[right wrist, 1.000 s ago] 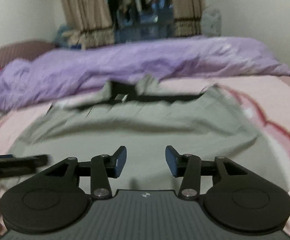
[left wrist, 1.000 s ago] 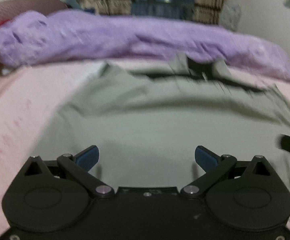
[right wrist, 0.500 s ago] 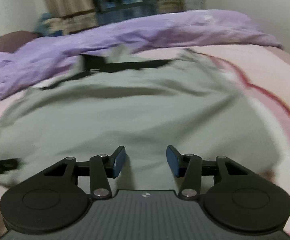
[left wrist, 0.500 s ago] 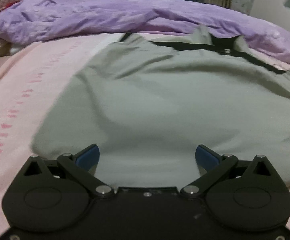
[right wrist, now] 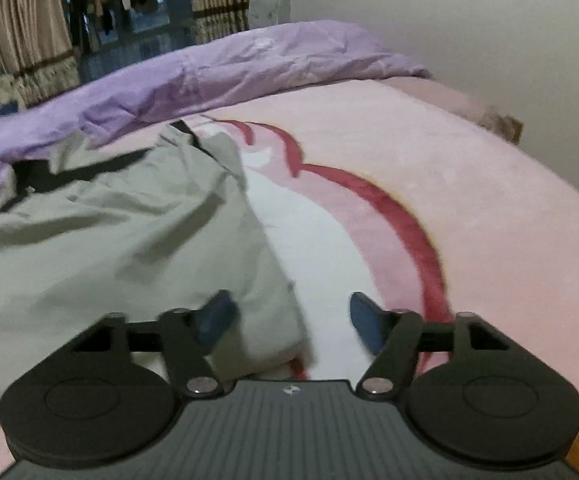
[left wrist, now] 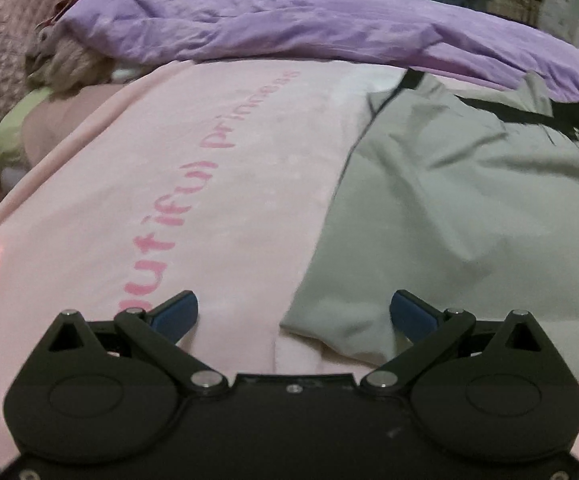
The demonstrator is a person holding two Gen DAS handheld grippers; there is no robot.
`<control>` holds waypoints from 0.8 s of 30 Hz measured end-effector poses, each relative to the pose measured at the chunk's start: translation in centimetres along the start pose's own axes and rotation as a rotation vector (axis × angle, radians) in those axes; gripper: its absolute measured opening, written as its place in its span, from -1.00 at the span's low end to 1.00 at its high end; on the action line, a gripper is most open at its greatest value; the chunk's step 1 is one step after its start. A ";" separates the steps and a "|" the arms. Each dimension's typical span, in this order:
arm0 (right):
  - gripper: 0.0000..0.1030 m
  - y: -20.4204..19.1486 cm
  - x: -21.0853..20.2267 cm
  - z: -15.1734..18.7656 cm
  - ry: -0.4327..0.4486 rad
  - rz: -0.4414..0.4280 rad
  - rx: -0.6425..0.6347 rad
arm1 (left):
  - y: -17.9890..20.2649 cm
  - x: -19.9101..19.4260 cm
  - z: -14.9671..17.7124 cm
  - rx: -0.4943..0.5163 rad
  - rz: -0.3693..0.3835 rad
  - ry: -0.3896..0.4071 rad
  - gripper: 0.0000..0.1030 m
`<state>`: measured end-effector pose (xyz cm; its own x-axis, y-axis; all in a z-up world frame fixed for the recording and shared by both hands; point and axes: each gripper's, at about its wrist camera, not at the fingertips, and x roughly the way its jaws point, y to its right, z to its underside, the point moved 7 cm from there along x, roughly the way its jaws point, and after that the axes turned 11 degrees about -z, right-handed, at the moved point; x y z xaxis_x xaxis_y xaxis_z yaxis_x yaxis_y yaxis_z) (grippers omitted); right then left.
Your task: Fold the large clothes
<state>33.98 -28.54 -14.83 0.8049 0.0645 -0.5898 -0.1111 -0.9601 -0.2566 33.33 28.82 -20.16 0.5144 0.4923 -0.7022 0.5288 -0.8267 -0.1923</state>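
Left wrist view: the left gripper (left wrist: 293,312) has its fingers wide apart, framing the near left corner of the grey garment (left wrist: 469,208), which lies on the pink blanket (left wrist: 169,184) at right of frame. Best to pinch only the hem corner, not blanket.

Right wrist view: the right gripper (right wrist: 289,318), fingers likewise apart, straddles the garment's near right corner at lower centre; both grips should close level.

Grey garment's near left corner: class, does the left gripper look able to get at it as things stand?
Probably yes. The left gripper is open, the grey garment has its corner lying between the fingers on the pink blanket, and nothing covers it.
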 end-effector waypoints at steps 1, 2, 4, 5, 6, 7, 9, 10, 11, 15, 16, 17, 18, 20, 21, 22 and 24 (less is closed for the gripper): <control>0.31 -0.5 -0.3 -0.1 0.006 -0.002 -0.002 | 0.1 -0.5 -0.2 0.003 -0.022 0.008 1.00; 0.31 -1.1 -0.7 -0.3 0.022 0.000 -0.017 | 0.6 -1.1 -0.6 0.008 -0.036 0.022 1.00; 0.30 -3.0 -1.7 -0.8 0.072 -0.024 -0.057 | 2.0 -2.5 -1.4 0.014 -0.009 0.053 1.00; 0.28 -4.4 -2.2 -1.1 0.101 -0.055 -0.071 | 3.1 -3.6 -1.7 0.023 0.029 0.073 1.00; 0.28 -5.6 -2.5 -1.4 0.120 -0.091 -0.079 | 4.1 -4.4 -1.9 0.036 0.058 0.089 1.00; 0.28 -7.1 -2.7 -1.6 0.129 -0.140 -0.083 | 5.1 -5.1 -2.0 0.051 0.077 0.101 1.00; 0.28 -9.9 -2.6 -1.4 0.111 -0.236 -0.091 | 7.5 -6.4 -2.2 0.098 0.109 0.120 1.00; 0.28 -11.3 -2.3 -1.0 0.093 -0.272 -0.100 | 8.7 -6.8 -2.1 0.124 0.116 0.123 1.00; 0.28 -12.5 -2.0 -0.6 0.076 -0.292 -0.115 | 9.6 -7.1 -1.9 0.142 0.123 0.126 1.00; 0.28 -16.5 -1.2 1.6 0.015 -0.351 -0.182 | 12.5 -7.7 -0.4 0.190 0.155 0.098 1.00; 0.28 -17.2 -1.3 2.0 0.004 -0.368 -0.189 | 13.0 -7.8 -0.1 0.199 0.162 0.090 1.00; 0.27 -17.9 -1.4 2.3 -0.002 -0.383 -0.197 | 13.6 -8.0 0.3 0.212 0.173 0.086 1.00; 0.28 -18.4 -1.5 2.6 -0.007 -0.394 -0.207 | 14.0 -8.0 0.6 0.223 0.180 0.084 1.00; 0.28 -19.2 -1.6 2.8 -0.015 -0.401 -0.226 | 14.6 -7.7 1.2 0.244 0.184 0.080 1.00; 0.28 -19.5 -1.5 3.0 -0.021 -0.404 -0.232 | 14.7 -7.7 1.4 0.249 0.184 0.078 1.00; 0.28 -19.6 -1.6 3.1 -0.026 -0.408 -0.234 | 14.8 -7.6 1.5 0.251 0.183 0.077 1.00; 0.28 -20.2 -1.4 3.7 -0.043 -0.412 -0.238 | 14.9 -7.3 1.5 0.247 0.182 0.075 1.00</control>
<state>33.01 -8.24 -11.65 0.7285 0.4591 -0.5085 0.3529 -0.8877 -0.2959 36.41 12.51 -18.90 0.6386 0.3411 -0.6898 0.2480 -0.9398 -0.2350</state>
